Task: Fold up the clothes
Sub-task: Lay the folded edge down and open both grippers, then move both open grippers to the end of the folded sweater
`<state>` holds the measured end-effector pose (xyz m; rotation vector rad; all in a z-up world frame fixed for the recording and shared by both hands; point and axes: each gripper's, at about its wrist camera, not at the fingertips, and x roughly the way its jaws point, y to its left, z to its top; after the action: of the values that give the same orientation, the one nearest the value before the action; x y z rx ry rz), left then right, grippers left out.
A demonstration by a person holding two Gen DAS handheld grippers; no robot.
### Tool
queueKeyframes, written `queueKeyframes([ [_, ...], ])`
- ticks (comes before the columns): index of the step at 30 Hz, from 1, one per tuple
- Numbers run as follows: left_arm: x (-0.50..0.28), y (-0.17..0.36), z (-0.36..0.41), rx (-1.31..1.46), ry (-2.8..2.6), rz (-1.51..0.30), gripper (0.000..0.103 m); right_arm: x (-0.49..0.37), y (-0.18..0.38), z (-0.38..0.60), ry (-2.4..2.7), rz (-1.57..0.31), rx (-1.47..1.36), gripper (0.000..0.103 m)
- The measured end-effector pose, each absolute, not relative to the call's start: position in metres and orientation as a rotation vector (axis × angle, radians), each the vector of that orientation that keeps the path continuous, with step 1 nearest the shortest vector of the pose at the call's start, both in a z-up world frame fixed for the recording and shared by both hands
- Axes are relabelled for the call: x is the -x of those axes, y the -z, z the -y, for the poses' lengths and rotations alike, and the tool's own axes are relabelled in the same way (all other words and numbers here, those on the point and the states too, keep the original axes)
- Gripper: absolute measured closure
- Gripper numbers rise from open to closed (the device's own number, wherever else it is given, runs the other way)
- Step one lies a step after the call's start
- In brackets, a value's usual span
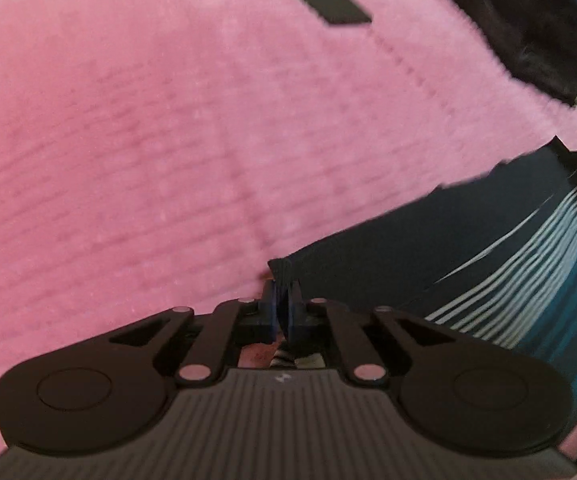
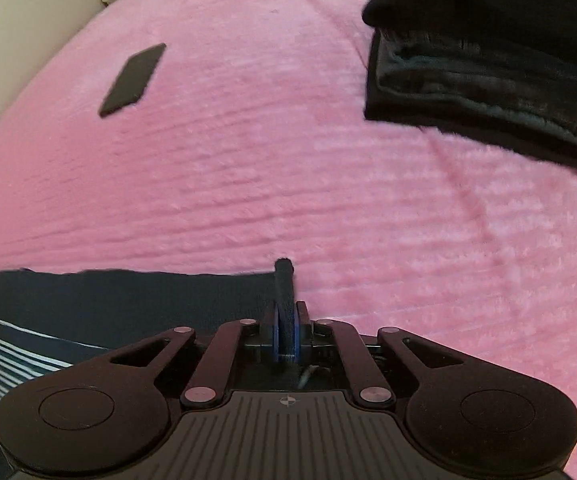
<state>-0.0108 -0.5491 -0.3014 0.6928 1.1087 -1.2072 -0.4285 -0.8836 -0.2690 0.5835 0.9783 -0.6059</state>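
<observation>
Left gripper (image 1: pixel 284 300) clamped on corner of dark striped garment (image 1: pixel 488 248); right gripper (image 2: pixel 286 320) pinching opposite corner (image 2: pixel 284 276) — garment stretched between them, low over pink blanket (image 2: pixel 288 152). Risk: right-hand bite looks thin, just bunched edge, so a tug could slip it free and skew the fold. Blanket ahead wide open. Farther off, flat black object (image 2: pixel 132 80) left, dark folded pile (image 2: pixel 488 64) right — keep clear.

Navy garment (image 1: pixel 468 240) with white and teal stripes, spread flat, both corners pinched
</observation>
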Motion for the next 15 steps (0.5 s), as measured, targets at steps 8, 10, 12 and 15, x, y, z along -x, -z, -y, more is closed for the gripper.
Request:
queueKeyframes([
  [8, 0.030, 0.255, 0.518, -0.728, 1.152, -0.978, 0.083, 0.451, 0.210, 0.810, 0.493, -0.875, -0.577, 0.043],
  [10, 0.046, 0.242, 0.506, -0.708, 1.212, -0.989, 0.083, 0.451, 0.216, 0.771, 0.373, -0.915, -0.627, 0.043],
  [12, 0.073, 0.245, 0.496, -0.739, 1.298, -1.019, 0.082, 0.451, 0.229, 0.729, 0.263, -0.981, -0.599, 0.043],
  [15, 0.107, 0.269, 0.479, -0.866, 1.354, -1.041, 0.081, 0.473, 0.259, 0.683, 0.233, -1.081, -0.576, 0.043],
])
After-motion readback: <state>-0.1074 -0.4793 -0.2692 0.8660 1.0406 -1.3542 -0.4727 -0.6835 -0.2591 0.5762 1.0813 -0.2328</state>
